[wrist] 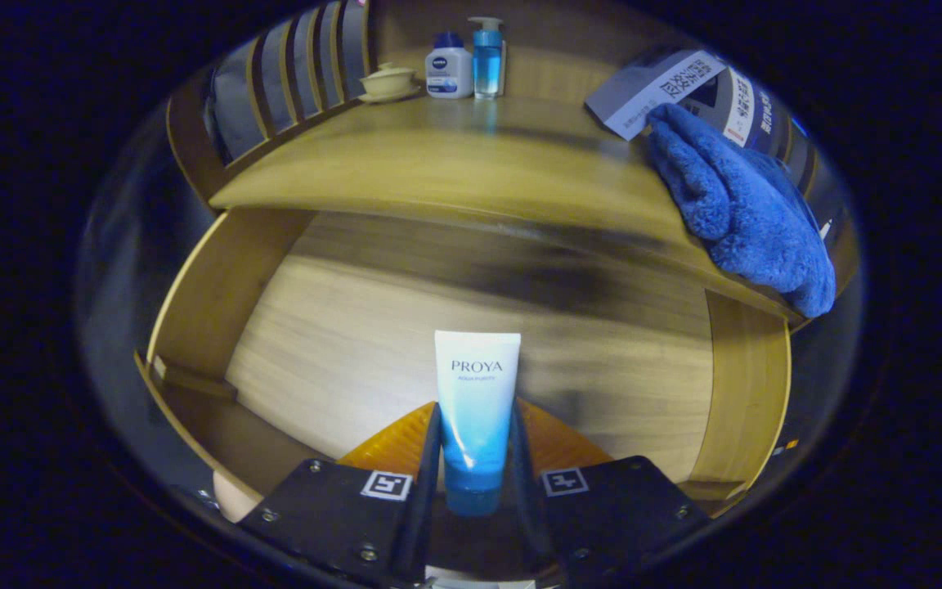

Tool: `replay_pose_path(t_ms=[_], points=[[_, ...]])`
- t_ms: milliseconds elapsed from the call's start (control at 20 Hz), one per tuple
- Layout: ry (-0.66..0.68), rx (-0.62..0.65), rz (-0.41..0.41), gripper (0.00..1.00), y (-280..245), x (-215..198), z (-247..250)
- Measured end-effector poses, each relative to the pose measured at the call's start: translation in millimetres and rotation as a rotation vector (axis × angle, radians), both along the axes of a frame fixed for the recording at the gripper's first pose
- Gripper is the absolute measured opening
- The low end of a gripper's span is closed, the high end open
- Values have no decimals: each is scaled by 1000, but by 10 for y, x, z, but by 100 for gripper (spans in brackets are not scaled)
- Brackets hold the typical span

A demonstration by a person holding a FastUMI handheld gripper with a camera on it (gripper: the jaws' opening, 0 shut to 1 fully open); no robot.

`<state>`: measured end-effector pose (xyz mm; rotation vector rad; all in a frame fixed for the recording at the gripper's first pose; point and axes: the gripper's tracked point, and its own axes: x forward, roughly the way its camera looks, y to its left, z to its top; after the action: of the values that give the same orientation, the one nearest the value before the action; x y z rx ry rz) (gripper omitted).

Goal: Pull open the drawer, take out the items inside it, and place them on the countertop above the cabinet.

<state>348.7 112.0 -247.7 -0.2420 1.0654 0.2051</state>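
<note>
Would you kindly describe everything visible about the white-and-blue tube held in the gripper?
The white-and-blue squeeze tube looks like soft plastic, white at its flat crimped end and fading to blue toward its cap end. It stands upright between the gripper fingers, which press on both its sides. Behind it lies the open wooden drawer; whether it touches the drawer floor cannot be told.

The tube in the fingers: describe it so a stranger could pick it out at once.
Start at the open wooden drawer below the countertop. Above its bare floor, the gripper is shut on a tube, one finger on each side, cap end toward the camera. It is white at the far end fading to blue at the cap, unlike the two upright bottles on the countertop's back edge.
</note>
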Motion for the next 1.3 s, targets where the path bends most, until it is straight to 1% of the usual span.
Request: replay_pose_path(t_ms=[50, 150, 300, 500, 700, 800, 950, 1150, 1300], points=[[-12, 7, 0, 43, -20, -59, 61], [-41, 20, 0, 43, -16, -49, 201], [-105, 55, -12, 43, 34, 48, 461], [-228, 86, -28, 43, 125, 350, 807], [-347, 155, -87, 43, 253, 744, 1013], [-418, 167, -111, 43, 283, 992, 1093], [-496, 161, -130, 43, 318, 1290, 1154], [-505, 171, -158, 43, 416, 1550, 1113], [-514, 137, -164, 43, 423, 1732, 1032]])
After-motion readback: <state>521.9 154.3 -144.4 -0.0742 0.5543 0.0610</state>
